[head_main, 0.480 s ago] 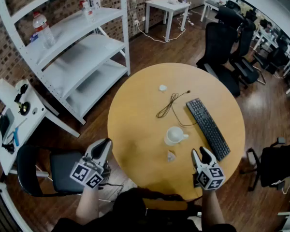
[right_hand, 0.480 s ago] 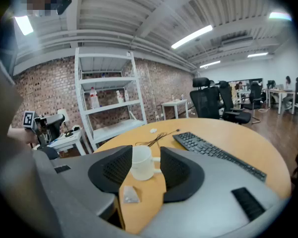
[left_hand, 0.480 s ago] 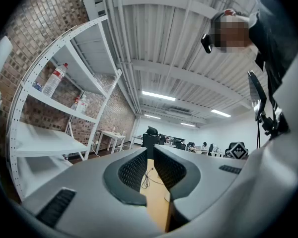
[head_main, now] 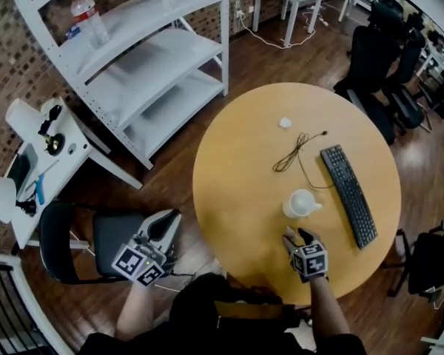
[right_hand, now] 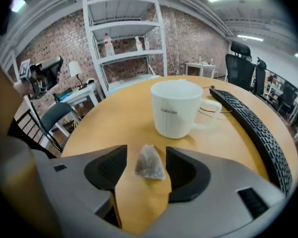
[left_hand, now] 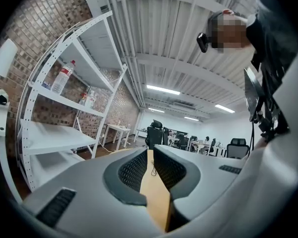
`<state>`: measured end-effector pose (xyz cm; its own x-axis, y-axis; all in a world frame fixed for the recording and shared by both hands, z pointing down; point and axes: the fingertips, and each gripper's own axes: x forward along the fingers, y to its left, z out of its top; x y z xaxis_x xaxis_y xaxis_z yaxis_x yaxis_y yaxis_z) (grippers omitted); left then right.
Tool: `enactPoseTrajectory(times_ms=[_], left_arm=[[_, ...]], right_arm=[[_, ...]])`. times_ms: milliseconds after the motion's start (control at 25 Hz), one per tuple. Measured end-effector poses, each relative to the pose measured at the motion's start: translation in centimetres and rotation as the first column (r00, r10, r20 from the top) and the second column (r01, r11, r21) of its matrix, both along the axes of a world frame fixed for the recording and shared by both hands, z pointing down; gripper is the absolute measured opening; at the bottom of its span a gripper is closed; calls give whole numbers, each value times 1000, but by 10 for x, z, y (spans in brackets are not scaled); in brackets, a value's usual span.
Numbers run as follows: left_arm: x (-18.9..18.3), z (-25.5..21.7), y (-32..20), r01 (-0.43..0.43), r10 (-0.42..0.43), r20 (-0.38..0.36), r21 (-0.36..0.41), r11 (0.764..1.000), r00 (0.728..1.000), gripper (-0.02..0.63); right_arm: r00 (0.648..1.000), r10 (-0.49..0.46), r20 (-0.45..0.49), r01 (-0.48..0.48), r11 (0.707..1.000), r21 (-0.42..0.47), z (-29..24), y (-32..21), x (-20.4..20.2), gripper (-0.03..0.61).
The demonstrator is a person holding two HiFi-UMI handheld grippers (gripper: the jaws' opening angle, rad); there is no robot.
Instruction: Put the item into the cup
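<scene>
A small grey tea bag lies on the round wooden table, just short of the white mug. My right gripper is open and straddles the bag, its pads clear of it on both sides. Seen from the head view, this right gripper sits just below the mug and hides the bag. My left gripper hangs off the table's left side, above a chair. Its jaws are shut to a thin slit with nothing between them.
A black keyboard lies right of the mug, with a thin cable and a small white object beyond. A white shelf unit and a black chair stand left of the table. Office chairs stand at the far right.
My right gripper has moved left across the table's near edge and now straddles the tea bag below the mug. The left gripper has stayed off the table. The head view has shifted.
</scene>
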<state>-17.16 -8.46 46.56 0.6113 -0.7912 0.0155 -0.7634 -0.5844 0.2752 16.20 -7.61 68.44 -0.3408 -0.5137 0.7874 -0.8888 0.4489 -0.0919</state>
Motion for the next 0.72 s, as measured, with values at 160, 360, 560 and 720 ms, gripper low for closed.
enactPoseTrajectory(times_ms=[160, 360, 560, 720], left_arm=[[-16, 8, 1, 6, -6, 23, -29, 1000, 1000, 37], [-21, 12, 5, 10, -9, 21, -42, 999, 1000, 37], [-19, 18, 6, -14, 15, 22, -56, 998, 1000, 37], [-6, 15, -3, -43, 43, 17, -43, 998, 999, 37]], right_arm=[[998, 12, -54, -15, 998, -54, 19, -3, -2, 249], [993, 9, -119, -14, 999, -46, 29, 2, 1, 235], [990, 63, -127, -66, 998, -21, 22, 4, 5, 147], [993, 104, -54, -100, 992, 78, -17, -1, 16, 141]])
